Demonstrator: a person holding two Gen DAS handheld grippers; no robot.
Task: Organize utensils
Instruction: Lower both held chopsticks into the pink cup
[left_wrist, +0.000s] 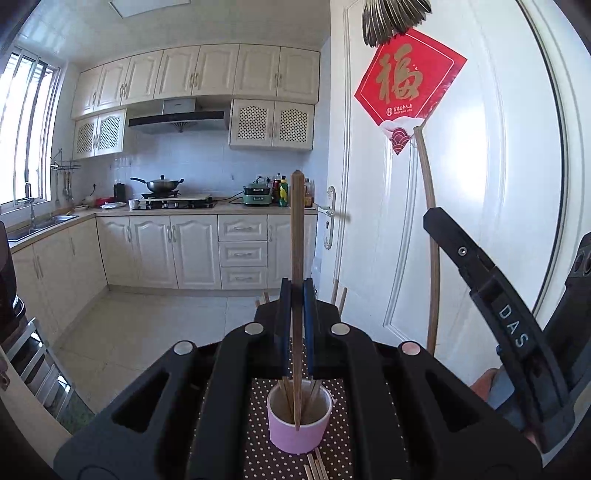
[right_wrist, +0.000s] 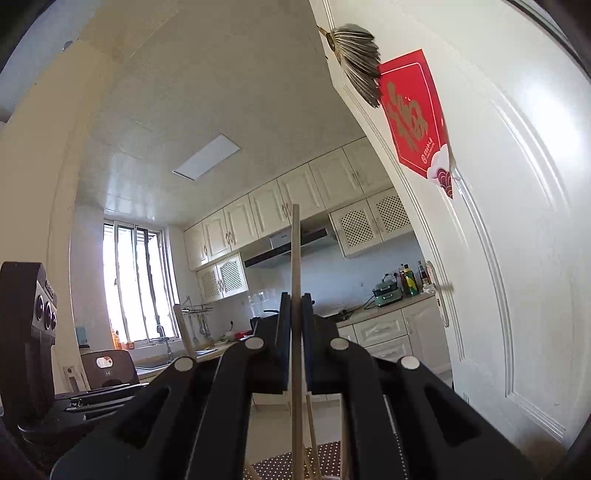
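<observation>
My left gripper (left_wrist: 296, 286) is shut on a dark wooden chopstick (left_wrist: 297, 229) held upright, its lower tip inside a pink cup (left_wrist: 299, 421) that holds several chopsticks. The cup stands on a brown polka-dot mat (left_wrist: 264, 435). My right gripper (right_wrist: 295, 301) is shut on a pale wooden chopstick (right_wrist: 295, 251), also upright. The right gripper's body (left_wrist: 513, 328) shows at the right of the left wrist view with its pale chopstick (left_wrist: 430, 236). The left gripper's body (right_wrist: 29, 332) and its chopstick (right_wrist: 184, 332) show at the left of the right wrist view.
Loose pale chopsticks (left_wrist: 316, 467) lie on the mat in front of the cup. A white door (left_wrist: 461, 184) with a red paper sign (left_wrist: 406, 81) stands close on the right. Kitchen cabinets and a counter (left_wrist: 207, 210) lie beyond. The mat also shows in the right wrist view (right_wrist: 325, 458).
</observation>
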